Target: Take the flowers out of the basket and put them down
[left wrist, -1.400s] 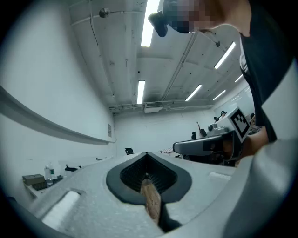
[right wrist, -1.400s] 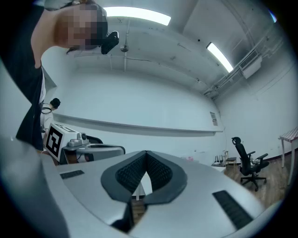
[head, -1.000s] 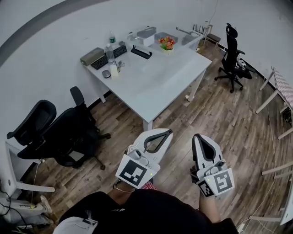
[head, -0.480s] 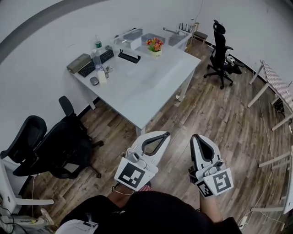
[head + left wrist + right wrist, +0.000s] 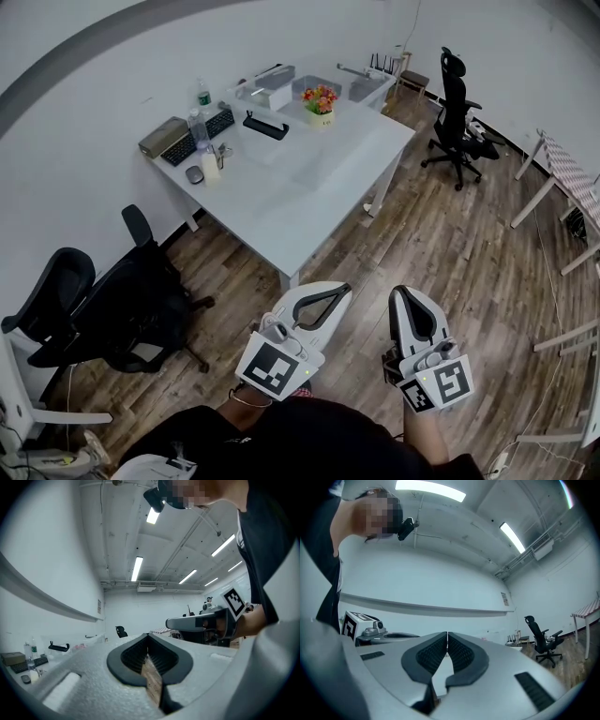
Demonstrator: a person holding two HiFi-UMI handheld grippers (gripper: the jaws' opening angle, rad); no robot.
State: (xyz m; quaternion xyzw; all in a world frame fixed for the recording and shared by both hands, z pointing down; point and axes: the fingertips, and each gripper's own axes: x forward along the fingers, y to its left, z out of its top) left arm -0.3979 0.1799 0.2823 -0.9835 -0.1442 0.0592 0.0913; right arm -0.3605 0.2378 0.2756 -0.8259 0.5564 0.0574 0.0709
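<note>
Small bunch of orange, pink and yellow flowers [image 5: 320, 96], upright in a little pale basket [image 5: 321, 116] near the far end of the white rectangular table [image 5: 319, 197]. Untouched, and well apart from both tools. Too small at this range to tell how the stems sit in the basket.

Just beside the basket, a flat black stand-like object [image 5: 265, 125]. Further along, a black keyboard [image 5: 208, 124] and a clear plastic bottle [image 5: 199, 97]. Behind them, grey boxes against the wall.

Nearer, across a stretch of wood-plank floor [image 5: 441, 234]: the white left gripper [image 5: 346, 287] and the white right gripper [image 5: 397, 293], side by side and close to the body, aimed roughly toward the table. Both claws pressed together at the tips, with nothing between the ribbed black pads [image 5: 133, 656] in either gripper view.

Judged as the approach, with nothing of the task done yet.

Risks from here:
- Arriving with the claws together would shove or tip the light basket, perhaps into the black stand.
- Pulling on the stems with one claw alone would probably lift the basket too, so steadying it with the other looks wise.
- Pinching too hard would crush the stems. Gripping too high would strip petals.
- Cutting close past the black office chairs [image 5: 112, 300] near the table's left corner could mean a snag.
</note>
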